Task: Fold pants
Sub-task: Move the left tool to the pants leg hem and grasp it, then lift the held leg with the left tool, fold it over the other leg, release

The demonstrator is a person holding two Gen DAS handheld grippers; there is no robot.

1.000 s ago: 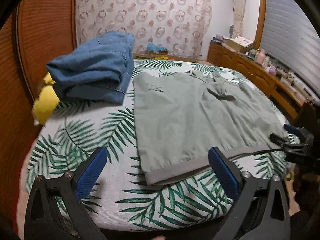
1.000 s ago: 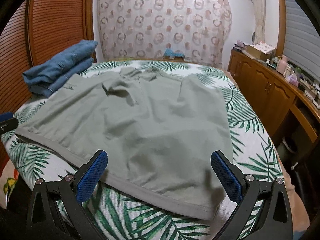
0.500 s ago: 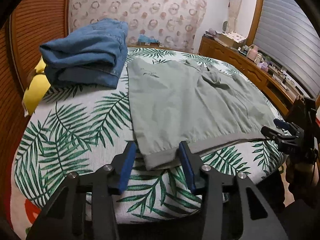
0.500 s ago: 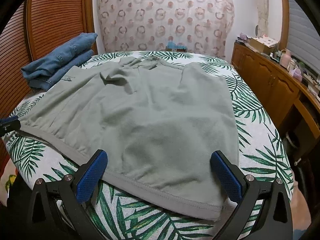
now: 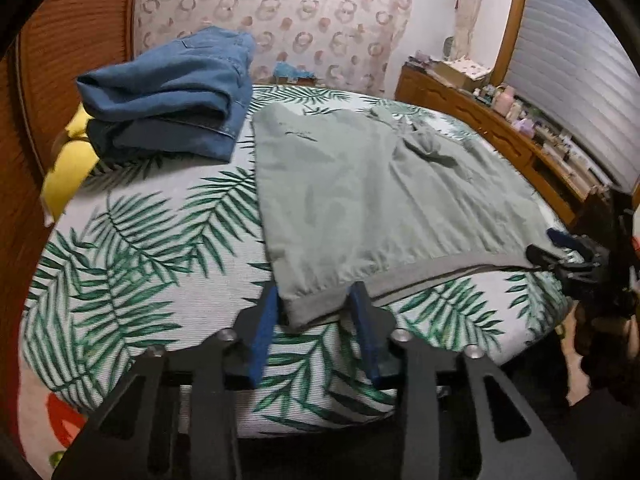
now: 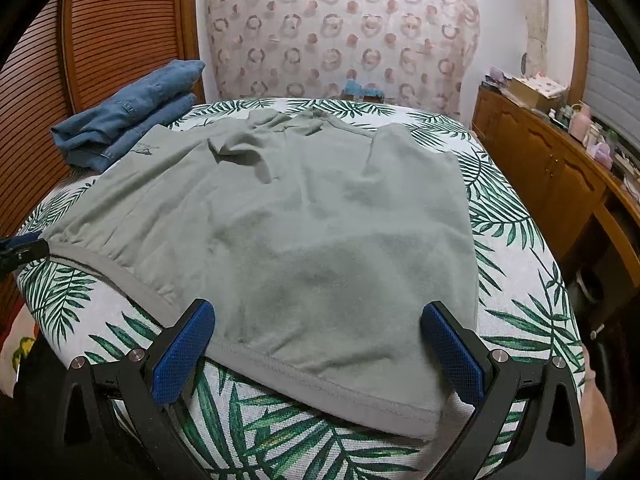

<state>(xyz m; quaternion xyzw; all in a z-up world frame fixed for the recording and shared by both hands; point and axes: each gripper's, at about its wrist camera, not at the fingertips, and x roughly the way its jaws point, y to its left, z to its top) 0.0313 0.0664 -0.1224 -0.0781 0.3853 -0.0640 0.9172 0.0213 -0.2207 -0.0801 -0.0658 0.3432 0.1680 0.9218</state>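
Grey-green pants (image 5: 380, 200) lie flat on the bed, waistband along the near edge in the left wrist view. My left gripper (image 5: 314, 312) has the waistband's left corner between its blue pads. Its jaws are closing and the cloth bunches against both pads. In the right wrist view the left gripper (image 6: 24, 248) shows at the far left with gathered waistband at its tip. My right gripper (image 6: 318, 336) stands wide open over the near right corner of the pants (image 6: 300, 240), pads not pressing on the cloth. The left wrist view shows the right gripper (image 5: 552, 246) at the waistband's other end.
Folded blue jeans (image 5: 168, 92) sit at the bed's far left on something yellow (image 5: 68, 168). The palm-leaf sheet (image 5: 140, 260) covers the bed. A wooden cabinet (image 6: 560, 168) with small items runs along the right; slatted wooden doors (image 6: 120, 40) stand at the left.
The left jaws went from wide apart to narrow around the waistband corner, and the gripper moved in onto it. The right gripper edged slightly over the pants' near edge, still open.
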